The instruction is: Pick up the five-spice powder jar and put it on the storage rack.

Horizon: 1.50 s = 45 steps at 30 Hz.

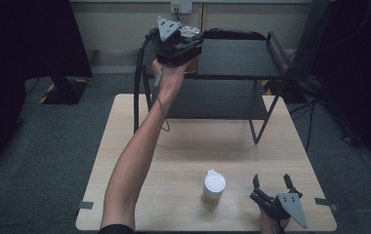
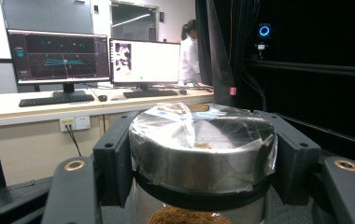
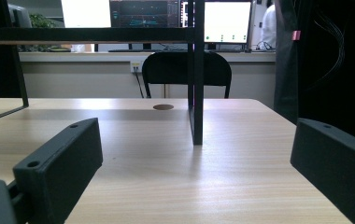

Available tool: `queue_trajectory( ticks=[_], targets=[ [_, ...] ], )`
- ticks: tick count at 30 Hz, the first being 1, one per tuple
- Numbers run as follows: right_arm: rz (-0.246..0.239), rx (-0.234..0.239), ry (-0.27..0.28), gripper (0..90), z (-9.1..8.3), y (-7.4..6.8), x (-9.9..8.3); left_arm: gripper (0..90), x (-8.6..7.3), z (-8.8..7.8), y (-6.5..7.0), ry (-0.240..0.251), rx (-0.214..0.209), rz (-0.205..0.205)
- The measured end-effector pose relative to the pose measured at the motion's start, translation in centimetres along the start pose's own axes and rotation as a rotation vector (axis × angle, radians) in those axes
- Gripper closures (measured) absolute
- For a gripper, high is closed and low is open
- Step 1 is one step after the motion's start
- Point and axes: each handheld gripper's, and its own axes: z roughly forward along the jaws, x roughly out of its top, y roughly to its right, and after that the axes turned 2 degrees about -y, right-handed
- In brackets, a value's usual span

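Above the black shelf (image 1: 242,58), the left claw (image 1: 186,41) clamps a foil-lidded jar (image 2: 202,144); right claw (image 1: 273,184) gapes empty.

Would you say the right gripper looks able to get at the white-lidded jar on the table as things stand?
Probably yes. The right gripper rests on the table with its jaws open and nothing between them, and the white-lidded jar stands just to its left with bare tabletop between the two.

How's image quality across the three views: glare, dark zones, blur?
High view: both side edges fall into near black, the table evenly lit. Left gripper view: plastic wrap on the jar's metal lid throws glare; the monitors behind read soft. Right gripper view: bright screens blow out, right side dark, near jaws blurred.
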Motion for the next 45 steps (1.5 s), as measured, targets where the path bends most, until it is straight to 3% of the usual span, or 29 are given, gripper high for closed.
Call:
queue_trajectory(
  ticks=[8, 9, 11, 13, 19, 22, 32, 39, 45],
  targets=[
    [0.0, -0.002, 0.0, 0.9, 0.0, 0.0, 0.0, 33.2, 0.1, -0.1, 0.5, -0.014, 0.021, 0.038],
    [0.0, -0.002, 0.0, 0.9, 0.0, 0.0, 0.0, 27.0, 0.1, -0.1, 0.6, -0.016, 0.032, 0.037],
    [0.0, -0.002, 0.0, 0.9, 0.0, 0.0, 0.0, 17.7, 0.0, -0.2, 0.1, -0.013, 0.01, 0.014],
    [0.0, -0.003, 0.0, 0.9, 0.0, 0.0, 0.0, 9.9, -0.2, -0.3, 0.4, -0.007, 0.04, 0.023],
    [0.0, -0.002, 0.0, 0.9, 0.0, 0.0, 0.0, 0.2, -0.7, -1.0, 0.6, 0.001, 0.061, 0.001],
    [-0.001, -0.002, 0.0, 0.9, 0.0, 0.0, 0.0, 0.0, -0.7, -1.5, 0.5, 0.003, 0.064, -0.018],
    [-0.002, -0.003, 0.001, 0.9, 0.0, 0.0, 0.0, 0.0, -1.8, -4.0, 0.7, 0.057, 0.068, -0.017],
    [0.0, -0.001, 0.0, 0.8, 0.0, 0.0, 0.0, 0.0, -2.3, -5.7, 0.7, 0.048, 0.072, -0.015],
    [-0.001, -0.005, 0.0, 0.9, 0.0, -0.1, 0.0, 0.0, -4.6, -8.0, 1.0, 0.072, 0.06, -0.022]
  ],
)
